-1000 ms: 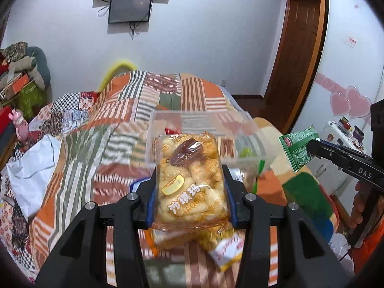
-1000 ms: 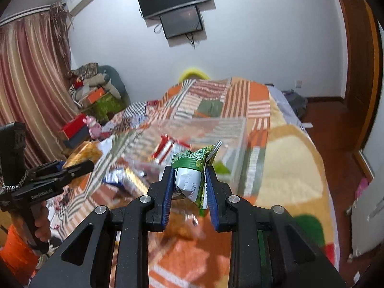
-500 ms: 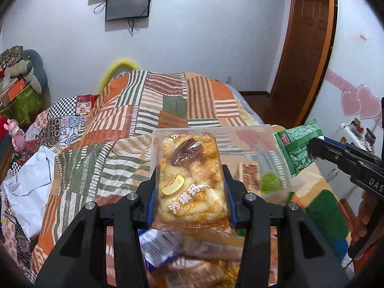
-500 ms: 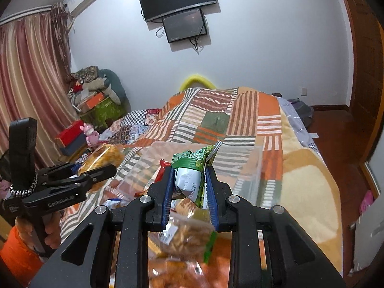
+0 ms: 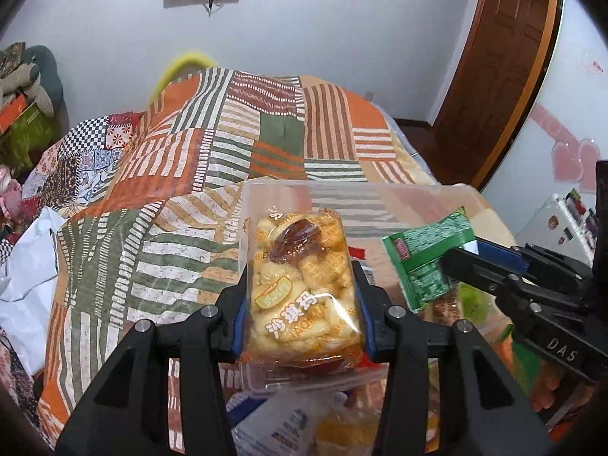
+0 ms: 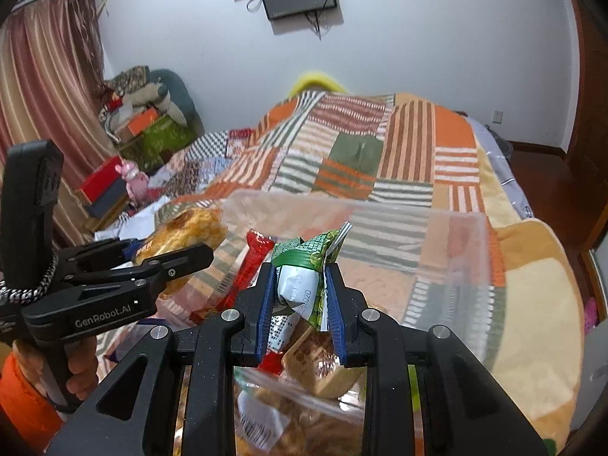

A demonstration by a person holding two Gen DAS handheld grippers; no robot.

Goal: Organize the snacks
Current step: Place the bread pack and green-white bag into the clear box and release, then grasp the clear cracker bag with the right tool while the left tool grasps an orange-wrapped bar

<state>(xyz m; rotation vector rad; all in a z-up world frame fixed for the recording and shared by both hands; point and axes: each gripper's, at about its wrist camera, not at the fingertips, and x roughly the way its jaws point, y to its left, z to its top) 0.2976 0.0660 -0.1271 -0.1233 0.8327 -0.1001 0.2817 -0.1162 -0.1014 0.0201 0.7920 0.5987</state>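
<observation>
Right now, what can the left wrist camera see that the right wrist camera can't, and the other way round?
Only the left wrist view shows the wooden door and pink heart stickers. Only the right wrist view shows the striped curtain and a red snack packet. Both show the clear plastic box, the patchwork quilt, the left gripper clamping the yellow puffed-snack bag, and the right gripper clamping the green packet.

two grippers (image 5: 302, 317); one bin (image 5: 380, 195); two held packets (image 5: 304, 285)
</observation>
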